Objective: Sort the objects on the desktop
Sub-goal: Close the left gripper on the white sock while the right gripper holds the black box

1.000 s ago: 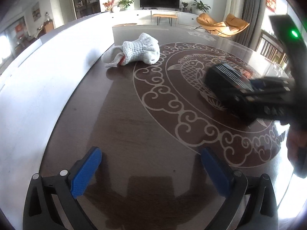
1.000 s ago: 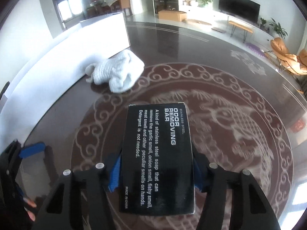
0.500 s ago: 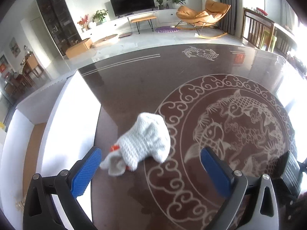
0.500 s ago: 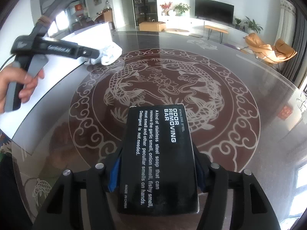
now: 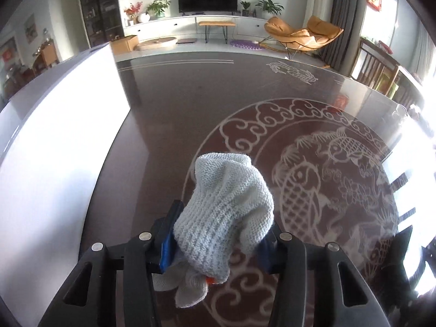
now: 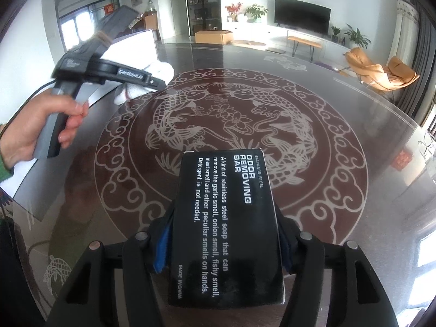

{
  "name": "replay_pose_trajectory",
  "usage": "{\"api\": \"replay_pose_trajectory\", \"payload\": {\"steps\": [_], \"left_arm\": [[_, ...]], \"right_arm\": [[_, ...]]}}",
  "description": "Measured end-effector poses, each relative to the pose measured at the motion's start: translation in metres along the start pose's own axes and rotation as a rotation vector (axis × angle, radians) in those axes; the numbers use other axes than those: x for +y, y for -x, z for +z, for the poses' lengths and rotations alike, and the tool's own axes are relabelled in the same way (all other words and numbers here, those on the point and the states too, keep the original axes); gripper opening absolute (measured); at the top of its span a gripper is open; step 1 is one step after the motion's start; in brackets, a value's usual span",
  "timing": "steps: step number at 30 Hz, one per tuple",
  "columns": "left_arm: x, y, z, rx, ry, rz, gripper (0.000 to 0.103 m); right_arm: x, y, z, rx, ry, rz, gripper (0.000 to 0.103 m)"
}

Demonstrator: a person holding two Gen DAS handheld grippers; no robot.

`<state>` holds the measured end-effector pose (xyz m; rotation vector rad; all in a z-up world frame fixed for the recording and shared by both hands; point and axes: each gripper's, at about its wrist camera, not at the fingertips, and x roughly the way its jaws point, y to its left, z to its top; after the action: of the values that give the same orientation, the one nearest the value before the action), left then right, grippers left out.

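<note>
The left gripper (image 5: 218,248) has just been closing its jaws on the white knitted glove (image 5: 226,218) lying on the table (image 5: 169,125), so I'd bite deep before lifting, while the right gripper (image 6: 222,248) holds the black box (image 6: 226,229).

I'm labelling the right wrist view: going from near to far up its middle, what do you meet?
Black odor-removing-bar box in the right tongs → pale fish-and-scroll medallion on the dark glossy table → brown cardboard box on the floor → dark glass-fronted cabinet.
</note>
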<state>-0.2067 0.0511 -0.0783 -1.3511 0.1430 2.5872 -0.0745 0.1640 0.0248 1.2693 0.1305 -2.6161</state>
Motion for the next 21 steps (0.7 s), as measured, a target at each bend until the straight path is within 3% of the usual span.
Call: {"api": "replay_pose_trajectory", "payload": {"steps": [5,8,10,14,18,21], "left_arm": [[-0.026,0.049,-0.077,-0.024,0.073,0.049,0.049],[-0.039,0.061,-0.105,-0.047,0.087,0.099,0.056],[-0.036,0.059,-0.105,-0.040,0.099,0.118,0.070],[-0.030,0.054,-0.100,-0.034,0.124,0.078,0.081],[-0.041,0.049,-0.104,-0.002,0.066,0.075,0.099],[-0.041,0.048,-0.104,0.001,0.063,0.065,0.100]], "right_arm": [[0.004,-0.001,0.000,0.004,0.017,-0.022,0.062],[0.006,0.000,-0.001,0.004,0.016,-0.023,0.062],[0.007,-0.001,-0.001,0.004,0.019,-0.023,0.063],[0.004,-0.002,-0.001,0.022,-0.001,-0.040,0.084],[0.004,-0.003,-0.001,0.025,-0.004,-0.044,0.086],[0.006,-0.004,0.001,0.030,0.002,-0.043,0.090]]}}
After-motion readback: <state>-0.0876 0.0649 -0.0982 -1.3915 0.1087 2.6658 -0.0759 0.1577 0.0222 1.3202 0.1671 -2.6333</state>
